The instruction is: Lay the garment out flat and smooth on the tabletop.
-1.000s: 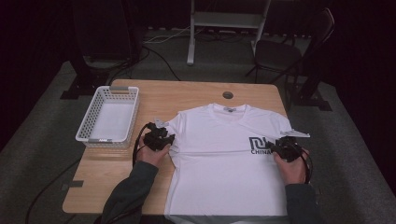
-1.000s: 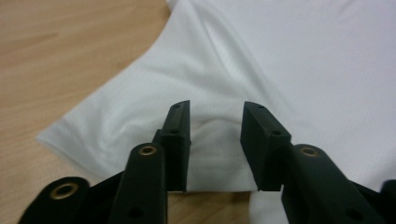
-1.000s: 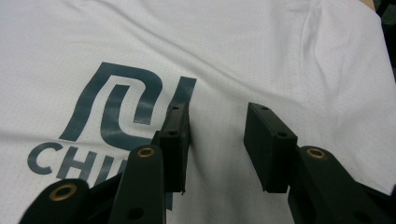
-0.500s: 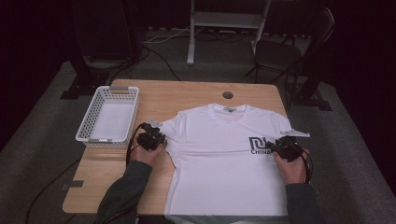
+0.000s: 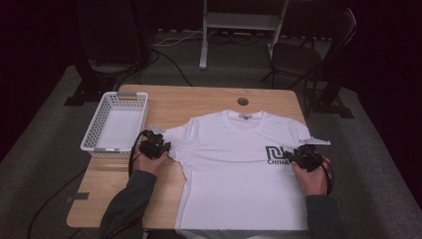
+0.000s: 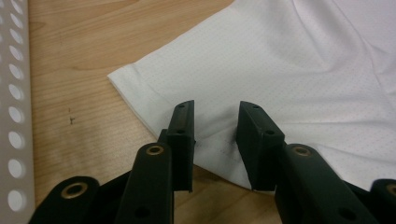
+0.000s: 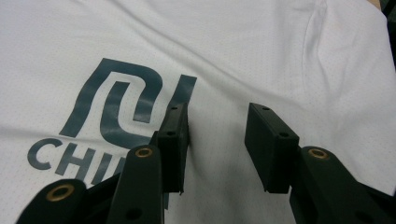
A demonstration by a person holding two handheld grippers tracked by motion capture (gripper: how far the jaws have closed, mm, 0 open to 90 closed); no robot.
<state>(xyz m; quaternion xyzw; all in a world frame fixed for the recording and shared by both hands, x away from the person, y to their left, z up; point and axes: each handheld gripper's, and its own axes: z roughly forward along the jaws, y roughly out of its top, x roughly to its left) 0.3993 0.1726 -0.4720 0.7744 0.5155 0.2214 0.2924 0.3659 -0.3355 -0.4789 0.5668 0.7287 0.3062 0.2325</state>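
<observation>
A white T-shirt [image 5: 234,164] lies face up on the wooden table [image 5: 199,102], with a dark logo on its chest [image 7: 121,102]. My left gripper [image 5: 160,144] sits at the shirt's left sleeve. Its jaws have just been opening, and in the left gripper view [image 6: 215,109] they stand apart over the sleeve hem [image 6: 154,88], which lies flat between them, unpinched. My right gripper [image 5: 294,155] hovers over the shirt's right side beside the logo. In its own view [image 7: 217,112] it is open with only flat cloth below.
A white perforated basket [image 5: 107,149] stands at the table's left, close to my left gripper, and its wall [image 6: 14,116] runs along that view's left edge. A round hole [image 5: 243,101] sits near the table's far edge. A chair [image 5: 298,55] stands beyond the table.
My left gripper has moved left from the shirt's side to the sleeve end, and the sleeve now lies spread further out. The right gripper has kept still.
</observation>
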